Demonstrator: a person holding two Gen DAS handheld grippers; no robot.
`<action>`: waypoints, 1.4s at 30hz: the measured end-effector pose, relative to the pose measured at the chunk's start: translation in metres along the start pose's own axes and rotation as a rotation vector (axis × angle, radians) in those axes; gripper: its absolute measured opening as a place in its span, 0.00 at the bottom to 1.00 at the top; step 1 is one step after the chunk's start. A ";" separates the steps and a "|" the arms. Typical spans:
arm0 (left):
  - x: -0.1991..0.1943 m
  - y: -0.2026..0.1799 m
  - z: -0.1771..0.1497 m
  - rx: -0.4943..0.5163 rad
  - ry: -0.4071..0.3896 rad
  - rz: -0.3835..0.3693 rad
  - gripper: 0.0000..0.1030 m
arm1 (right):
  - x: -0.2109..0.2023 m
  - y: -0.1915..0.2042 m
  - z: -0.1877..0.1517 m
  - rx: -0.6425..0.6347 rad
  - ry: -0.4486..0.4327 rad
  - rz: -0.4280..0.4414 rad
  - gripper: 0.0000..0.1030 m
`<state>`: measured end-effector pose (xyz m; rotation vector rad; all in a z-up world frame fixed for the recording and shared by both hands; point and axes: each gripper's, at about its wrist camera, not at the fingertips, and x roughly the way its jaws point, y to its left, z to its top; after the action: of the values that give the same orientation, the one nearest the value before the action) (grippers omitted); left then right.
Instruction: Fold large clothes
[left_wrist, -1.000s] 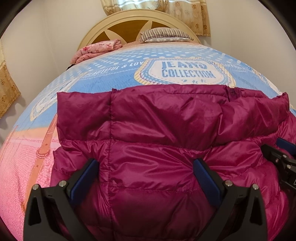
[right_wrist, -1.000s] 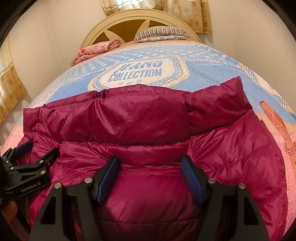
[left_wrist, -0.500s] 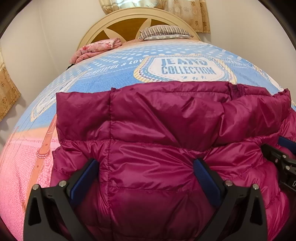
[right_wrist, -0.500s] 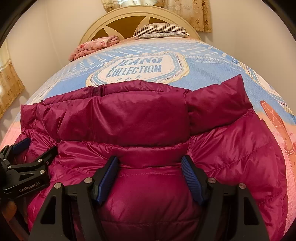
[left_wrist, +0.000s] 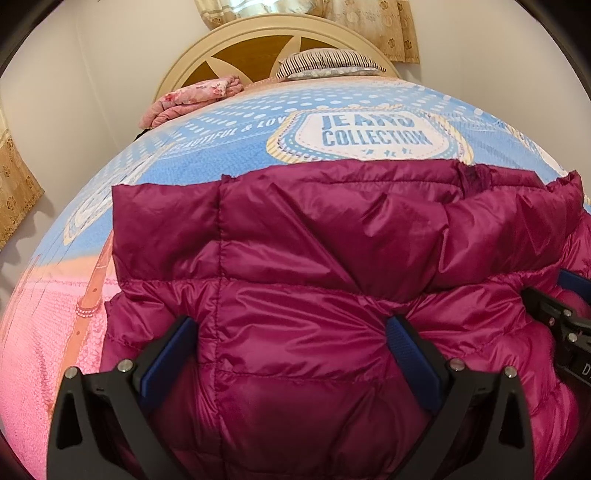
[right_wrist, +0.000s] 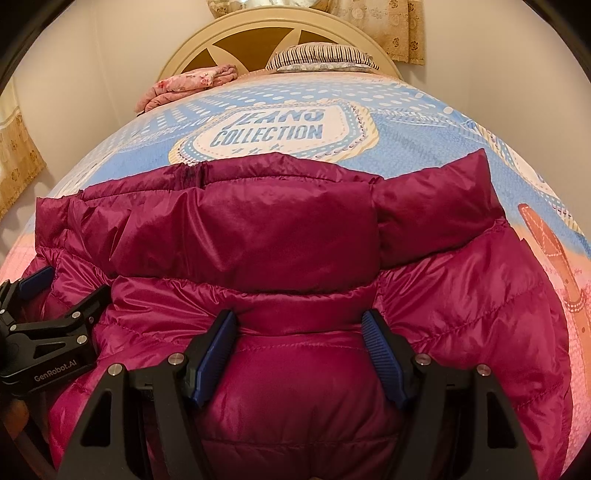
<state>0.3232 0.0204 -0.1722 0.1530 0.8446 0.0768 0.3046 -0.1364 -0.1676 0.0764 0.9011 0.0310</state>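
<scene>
Bedspread (right_wrist: 406, 147) reads "JEANS COLLECTION"; left gripper (right_wrist: 51, 295) reads "GenRobot.AI".

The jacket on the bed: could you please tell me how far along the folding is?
Done: the jacket lies on the bedspread with its far part doubled over, a fold edge showing across its middle. In hand: the left claw and right claw each straddle a bunch of the near fabric, side by side; whether they are clamped is unclear. Left: the near half has yet to be folded over.
</scene>
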 end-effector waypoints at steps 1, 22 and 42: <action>0.000 0.000 0.000 0.000 0.000 0.000 1.00 | 0.000 0.000 0.000 0.002 -0.001 0.002 0.69; 0.004 -0.001 -0.001 0.005 0.005 0.005 1.00 | -0.001 0.006 0.002 -0.023 0.022 -0.030 0.69; 0.004 -0.002 0.000 0.006 0.008 0.008 1.00 | -0.012 0.031 -0.014 -0.110 -0.005 -0.103 0.72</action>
<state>0.3258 0.0191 -0.1755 0.1619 0.8525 0.0821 0.2860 -0.1054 -0.1646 -0.0729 0.8955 -0.0155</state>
